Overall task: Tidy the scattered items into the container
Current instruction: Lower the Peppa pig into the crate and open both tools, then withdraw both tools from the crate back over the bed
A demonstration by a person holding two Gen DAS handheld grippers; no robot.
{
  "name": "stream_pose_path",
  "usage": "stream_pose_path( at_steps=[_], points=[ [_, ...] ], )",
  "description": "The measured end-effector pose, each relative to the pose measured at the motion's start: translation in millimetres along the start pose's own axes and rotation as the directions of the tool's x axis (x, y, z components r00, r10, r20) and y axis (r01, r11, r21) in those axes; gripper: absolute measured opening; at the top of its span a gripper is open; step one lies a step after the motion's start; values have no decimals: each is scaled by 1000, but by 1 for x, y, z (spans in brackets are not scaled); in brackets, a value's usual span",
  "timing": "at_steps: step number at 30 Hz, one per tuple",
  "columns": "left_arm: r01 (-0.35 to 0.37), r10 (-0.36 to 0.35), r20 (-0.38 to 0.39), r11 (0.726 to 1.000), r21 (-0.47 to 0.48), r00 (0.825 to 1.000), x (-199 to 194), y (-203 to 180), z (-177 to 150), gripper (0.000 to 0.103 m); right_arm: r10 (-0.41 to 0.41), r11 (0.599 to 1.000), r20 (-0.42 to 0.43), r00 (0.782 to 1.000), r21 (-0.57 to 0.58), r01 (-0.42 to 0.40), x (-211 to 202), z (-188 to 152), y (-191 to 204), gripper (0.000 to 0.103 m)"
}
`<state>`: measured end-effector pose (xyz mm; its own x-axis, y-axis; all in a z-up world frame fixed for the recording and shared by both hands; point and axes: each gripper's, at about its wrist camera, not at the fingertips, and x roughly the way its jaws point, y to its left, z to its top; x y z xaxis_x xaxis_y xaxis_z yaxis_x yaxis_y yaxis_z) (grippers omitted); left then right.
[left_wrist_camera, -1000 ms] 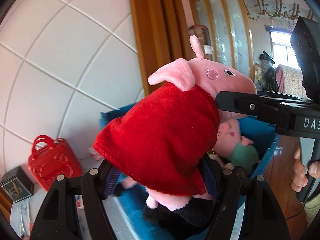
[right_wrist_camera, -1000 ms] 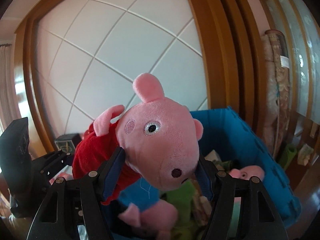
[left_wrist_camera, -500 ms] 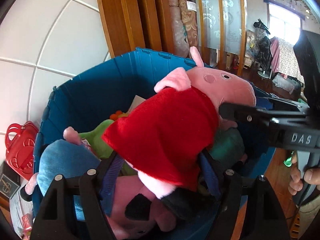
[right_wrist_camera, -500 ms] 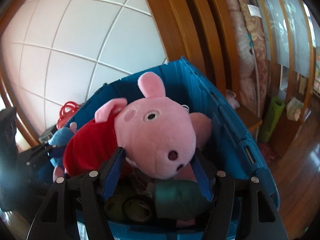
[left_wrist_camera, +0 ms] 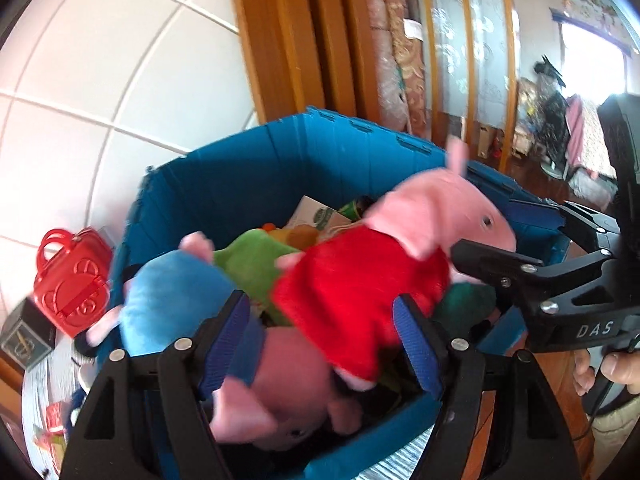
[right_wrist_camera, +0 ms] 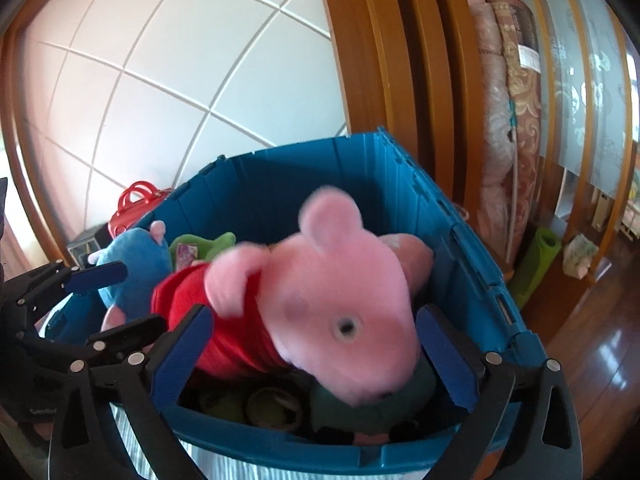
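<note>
Our right gripper (right_wrist_camera: 316,356) has just been opening: its jaws now stand wide apart, and the pig plush (right_wrist_camera: 320,316) sits between the blue pads without either pad pressing on its head. Our left gripper (left_wrist_camera: 324,336) shows its jaws partly apart with the plush's red dress between them; the right-hand pad lies against the red cloth, but the blurred picture does not let us tell whether the left-hand pad presses too, so we cannot say the grip holds.

We judge the step in hand to be the release of the plush into the blue bin (right_wrist_camera: 472,280). To do it well, we keep both grippers over the bin's opening and let go only while the toy's bulk is inside the rim. The head leans toward the bin's near wall, so we ought to free the dress end with the body pointed at the bin's middle, lest the heavy head tip it over the edge. Then we draw both grippers straight back from the bin, clear of the soft cloth so no pad snags it.

The plush lies on top of the pile in the bin, beside a blue plush (left_wrist_camera: 176,292) and a green one (left_wrist_camera: 252,256), its head blurred. A red toy case (left_wrist_camera: 72,280) stands outside the bin's far left corner.
</note>
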<state>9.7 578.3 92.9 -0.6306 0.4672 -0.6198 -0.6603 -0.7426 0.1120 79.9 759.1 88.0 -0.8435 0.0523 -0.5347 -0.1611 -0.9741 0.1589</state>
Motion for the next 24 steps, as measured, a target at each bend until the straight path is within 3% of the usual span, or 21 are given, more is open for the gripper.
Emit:
stream_pose_path(
  at_steps=[8, 14, 24],
  points=[
    [-74, 84, 64, 987, -145, 994, -48, 44, -29, 80, 29, 999, 79, 996, -32, -27, -31, 0, 29, 103],
    [-134, 169, 107, 952, -274, 980, -85, 78, -60, 80, 73, 992, 129, 989, -108, -59, -42, -5, 68, 103],
    [-299, 386, 130, 851, -432, 913, -151, 145, -117, 85, 260, 946, 134, 956, -234, -225, -35, -10, 157, 103]
  ],
)
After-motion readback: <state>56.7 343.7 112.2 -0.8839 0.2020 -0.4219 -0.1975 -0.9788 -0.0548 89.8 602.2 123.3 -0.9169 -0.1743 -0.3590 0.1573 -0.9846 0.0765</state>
